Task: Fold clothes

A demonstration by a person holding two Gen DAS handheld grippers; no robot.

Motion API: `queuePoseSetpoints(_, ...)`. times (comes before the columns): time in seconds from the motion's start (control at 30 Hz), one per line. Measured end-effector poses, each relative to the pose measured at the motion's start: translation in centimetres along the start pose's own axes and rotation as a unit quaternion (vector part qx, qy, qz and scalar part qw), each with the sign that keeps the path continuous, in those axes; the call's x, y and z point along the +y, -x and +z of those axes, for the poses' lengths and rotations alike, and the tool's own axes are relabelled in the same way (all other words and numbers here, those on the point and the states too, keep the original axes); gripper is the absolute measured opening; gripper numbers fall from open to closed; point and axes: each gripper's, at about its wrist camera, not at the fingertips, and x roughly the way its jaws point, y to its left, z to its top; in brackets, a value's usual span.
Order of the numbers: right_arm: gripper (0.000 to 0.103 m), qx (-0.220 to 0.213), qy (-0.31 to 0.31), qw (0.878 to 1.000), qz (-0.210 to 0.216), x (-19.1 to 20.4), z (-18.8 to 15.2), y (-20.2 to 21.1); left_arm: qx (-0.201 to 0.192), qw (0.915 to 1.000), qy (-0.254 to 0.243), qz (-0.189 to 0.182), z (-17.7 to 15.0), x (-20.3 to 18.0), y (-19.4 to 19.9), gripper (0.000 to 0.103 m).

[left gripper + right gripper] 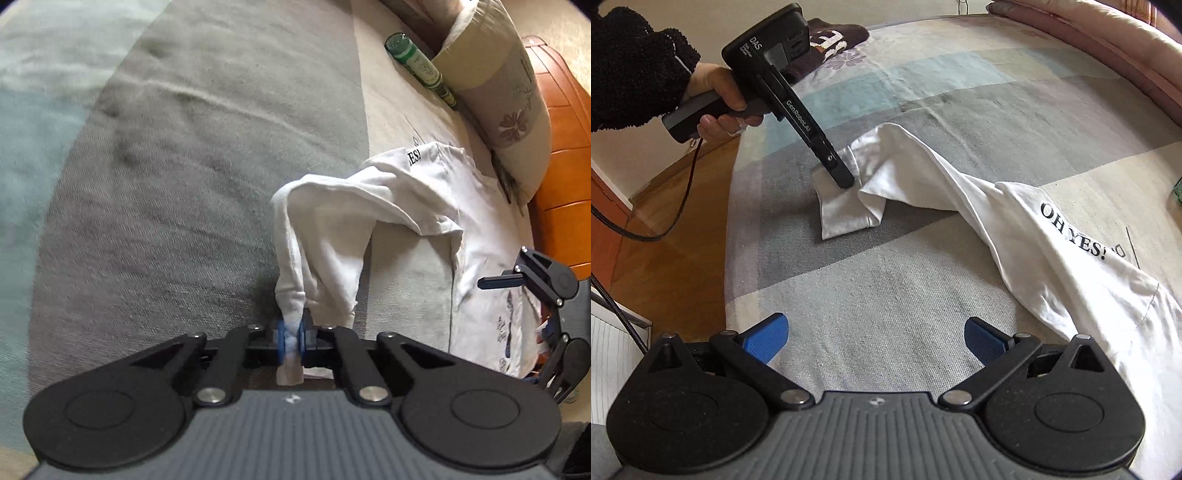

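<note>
Left gripper [846, 181]: jaws clamped on the sleeve cuff [291, 332] of the white shirt [1052, 251], which trails rightward across the bedspread [886, 295]. Soft, light, limp cloth; likely best held at cuffs and hems. Right gripper [875, 341]: jaws wide apart, empty.

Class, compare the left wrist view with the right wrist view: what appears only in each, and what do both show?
Only the left wrist view: a green bottle lying beside a floral pillow, and the blue pads of the left gripper shut on the sleeve cuff.

Only the right wrist view: the person's hand in a black fleece sleeve holding the left gripper's handle, a dark garment at the far edge, and the open, empty right gripper.

Both: the white shirt with black lettering, on the grey patchwork bedspread.
</note>
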Motion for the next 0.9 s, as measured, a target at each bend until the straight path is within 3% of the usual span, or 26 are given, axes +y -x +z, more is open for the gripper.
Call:
queuePoseSetpoints(0.17, 0.103, -0.007, 0.005, 1.0, -0.012, 0.3, -0.6, 0.5, -0.005, 0.9939, -0.054, 0.096, 2.1, -0.2, 3.7, 0.005)
queuePoseSetpoints(0.3, 0.103, -0.015, 0.007, 1.0, -0.016, 0.6, -0.9, 0.8, -0.017, 0.9786, -0.086, 0.186, 4.3, -1.2, 5.4, 0.005)
queuePoseSetpoints(0.43, 0.103, -0.019, 0.012, 1.0, -0.018, 1.0, -1.0, 1.4, -0.059, 0.963, -0.125, 0.232, 6.7, -3.3, 6.9, 0.005)
queuePoseSetpoints(0.6, 0.103, -0.019, 0.018, 0.999, -0.026, 0.9, -1.5, 2.1, -0.126, 0.9279, -0.218, 0.275, 7.5, -7.6, 9.3, 0.006)
queuePoseSetpoints(0.7, 0.103, -0.018, 0.014, 0.999, -0.03, 0.6, -2.0, 2.1, -0.137, 0.9023, -0.277, 0.3, 6.0, -9.2, 9.8, 0.006)
queuePoseSetpoints(0.83, 0.103, -0.016, 0.008, 0.999, -0.034, 0.4, -2.3, 1.7, -0.08, 0.8778, -0.333, 0.335, 3.0, -8.8, 7.7, 0.006)
queuePoseSetpoints(0.9, 0.103, -0.015, 0.008, 0.999, -0.034, 0.5, -2.4, 1.6, -0.037, 0.8715, -0.346, 0.345, 1.3, -8.0, 5.8, 0.006)
